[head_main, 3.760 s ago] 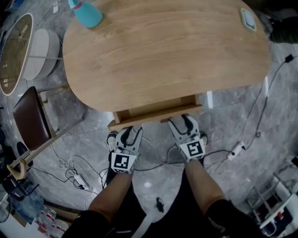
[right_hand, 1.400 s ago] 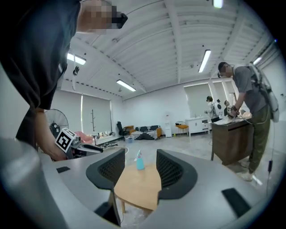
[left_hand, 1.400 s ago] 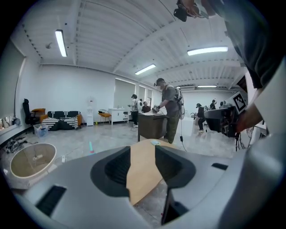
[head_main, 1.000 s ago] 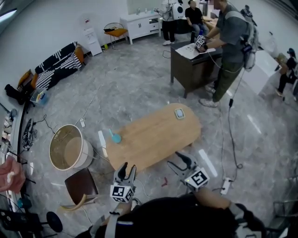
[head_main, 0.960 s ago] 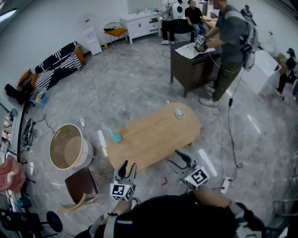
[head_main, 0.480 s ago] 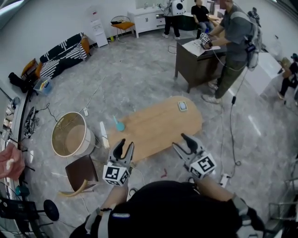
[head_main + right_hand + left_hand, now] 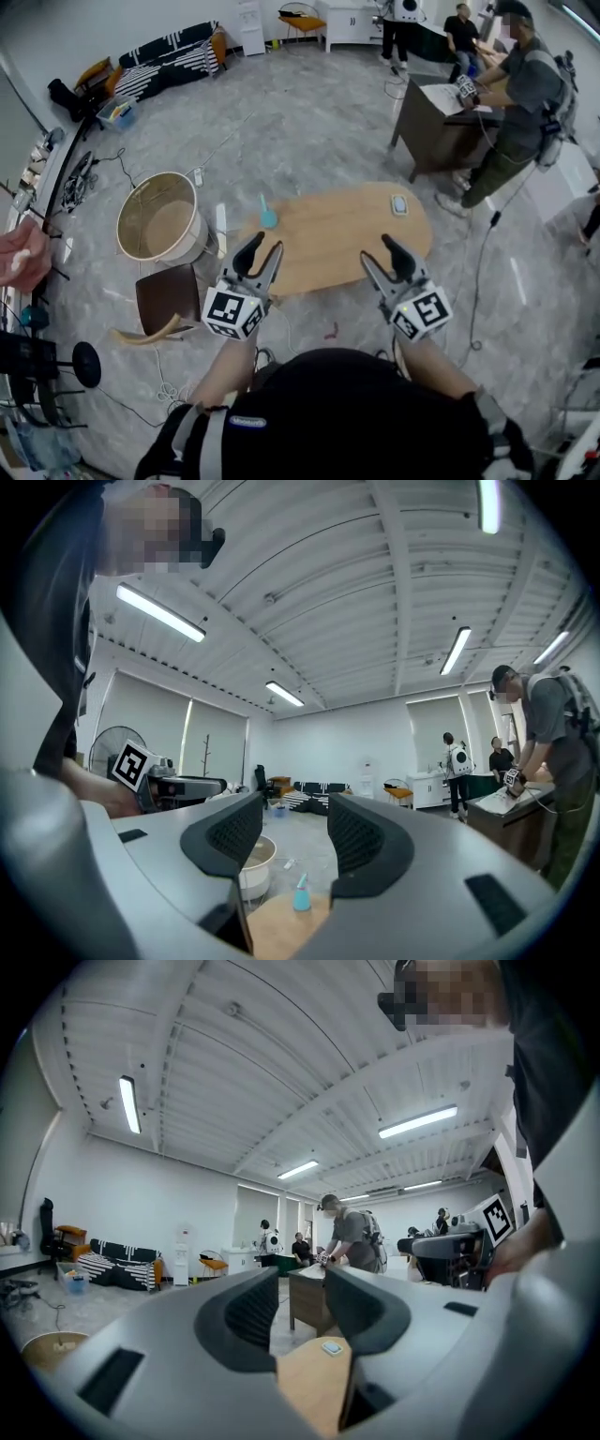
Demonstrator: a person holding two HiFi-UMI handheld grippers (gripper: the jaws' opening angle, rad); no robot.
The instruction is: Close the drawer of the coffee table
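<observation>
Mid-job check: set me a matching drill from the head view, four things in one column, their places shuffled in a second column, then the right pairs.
Things:
1. teal bottle
2. small pale pad
3. round white tub
4. dark desk

Places:
A. on the floor, off the coffee table's left end
B. on the coffee table, near its right end
C. beyond the coffee table, with a person standing at it
D. on the coffee table, near its left end

Pairs: 1-D, 2-B, 3-A, 4-C.
</observation>
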